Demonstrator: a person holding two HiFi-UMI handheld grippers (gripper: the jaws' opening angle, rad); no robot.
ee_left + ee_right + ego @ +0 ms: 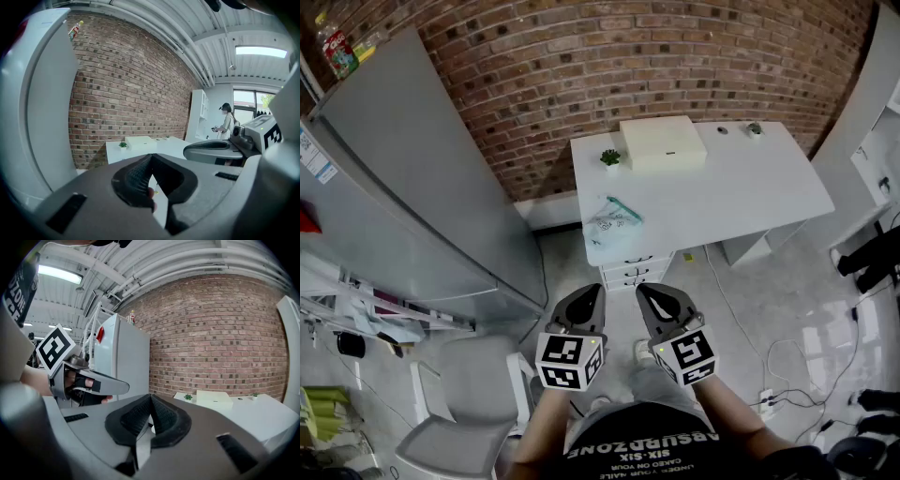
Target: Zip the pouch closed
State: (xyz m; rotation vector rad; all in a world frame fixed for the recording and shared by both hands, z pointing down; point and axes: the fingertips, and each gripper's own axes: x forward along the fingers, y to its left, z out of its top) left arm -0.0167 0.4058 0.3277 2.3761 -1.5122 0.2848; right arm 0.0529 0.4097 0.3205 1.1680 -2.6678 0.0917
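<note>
The pouch [612, 221], clear with a teal zip edge, lies near the front left corner of the white table [741, 192]. Both grippers are held well short of the table, over the floor. My left gripper [592, 292] is shut with nothing in it, and my right gripper [643, 291] beside it is also shut and empty. In the left gripper view the jaws [151, 157] meet at their tips, with the table [173, 146] far ahead. In the right gripper view the jaws [150, 398] are likewise pressed together, and the table [262, 413] lies ahead to the right.
A white box [663, 142] and a small green plant [610, 157] stand at the table's back left. A grey fridge [412, 178] fills the left. A grey chair [469, 398] is at my lower left. Cables [787, 366] run over the floor on the right. A person [227, 121] stands far off.
</note>
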